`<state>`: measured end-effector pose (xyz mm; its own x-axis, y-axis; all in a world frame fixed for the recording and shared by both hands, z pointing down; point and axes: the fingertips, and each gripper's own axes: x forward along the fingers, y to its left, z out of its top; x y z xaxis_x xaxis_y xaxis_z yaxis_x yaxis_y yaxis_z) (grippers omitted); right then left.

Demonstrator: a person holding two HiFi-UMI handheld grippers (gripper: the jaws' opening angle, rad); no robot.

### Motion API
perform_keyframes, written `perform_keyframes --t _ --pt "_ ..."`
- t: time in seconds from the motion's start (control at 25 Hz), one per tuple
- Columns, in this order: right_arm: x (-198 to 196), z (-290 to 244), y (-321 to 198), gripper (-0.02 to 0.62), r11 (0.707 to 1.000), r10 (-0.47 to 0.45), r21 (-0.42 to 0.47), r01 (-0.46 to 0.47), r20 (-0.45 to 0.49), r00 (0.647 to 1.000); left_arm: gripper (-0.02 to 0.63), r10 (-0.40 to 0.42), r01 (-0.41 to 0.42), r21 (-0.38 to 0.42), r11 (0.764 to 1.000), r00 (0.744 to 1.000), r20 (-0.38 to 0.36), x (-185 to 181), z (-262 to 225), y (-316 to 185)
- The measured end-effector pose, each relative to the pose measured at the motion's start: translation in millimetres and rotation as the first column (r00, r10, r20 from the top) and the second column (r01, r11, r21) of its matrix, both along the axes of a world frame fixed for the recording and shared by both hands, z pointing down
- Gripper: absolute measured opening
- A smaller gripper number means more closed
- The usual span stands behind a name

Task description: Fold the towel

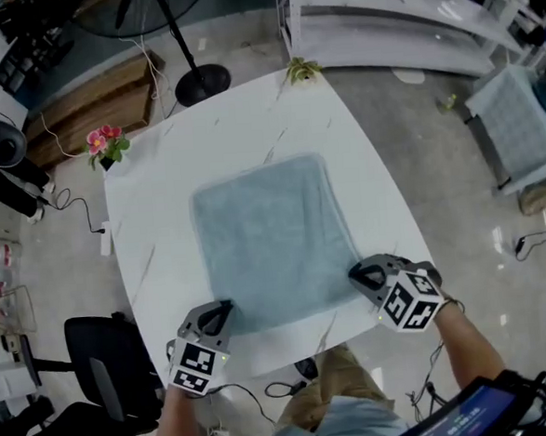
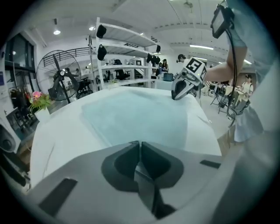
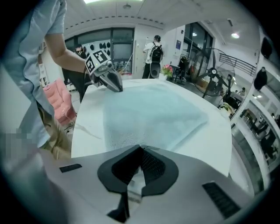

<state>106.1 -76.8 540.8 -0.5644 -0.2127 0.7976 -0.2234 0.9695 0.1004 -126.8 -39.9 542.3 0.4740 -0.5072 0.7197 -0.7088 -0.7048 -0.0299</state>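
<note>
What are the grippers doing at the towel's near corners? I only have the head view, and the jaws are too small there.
Observer: The left gripper view shows the left gripper with jaws together at the near edge of the light blue towel, a thin strip of fabric pinched between them.
Operator: And the right one?
Observer: The right gripper view shows the right gripper shut too, a pale fold of towel caught in its jaws.
Operator: Is either corner lifted?
Observer: Not visibly; in both gripper views the towel lies flat on the white table.
</note>
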Motion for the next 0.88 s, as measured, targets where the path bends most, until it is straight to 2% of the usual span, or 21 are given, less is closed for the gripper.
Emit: perform_keyframes --t 0.28,0.36,0.44,0.52,0.6,0.72,0.88 --pt "18.6 1.8 10.5 0.014 0.996 0.075 0.048 -0.075 -0.003 0.997 0.018 -0.044 0.044 0.02 0.999 0.999 -0.029 -2.4 1.7 -2.6" --pt "17.5 -6.8 8.7 0.015 0.994 0.068 0.092 -0.067 -0.002 0.998 0.018 -0.057 0.058 0.055 0.997 0.998 -0.009 -4.5 -5.4 -2.9" --pt "13.7 -26.3 8.8 0.028 0.989 0.052 0.135 -0.058 0.045 0.998 0.03 -0.068 0.069 0.105 0.992 0.998 -0.02 -7.2 -23.0 0.4" --pt "9.2 -43.3 15.2 0.073 0.989 0.019 0.141 -0.031 0.092 0.996 0.127 -0.052 0.062 0.141 0.988 0.996 -0.068 -8.0 -42.3 8.7" --pt "9.0 -48.0 27.6 0.116 0.991 -0.031 0.133 0.018 0.092 0.995 0.198 -0.006 0.02 0.162 0.987 0.996 -0.087 -5.5 -51.6 22.3" --pt "10.7 -45.8 44.6 0.138 0.988 -0.091 0.131 0.08 0.083 0.992 0.219 0.076 -0.07 0.18 0.981 0.997 -0.025 -1.4 -44.3 47.5" --pt "8.5 -44.9 51.1 0.151 0.981 -0.137 0.154 0.121 0.092 0.986 0.238 0.141 -0.154 0.205 0.967 0.987 0.078 -0.8 -20.1 62.2"
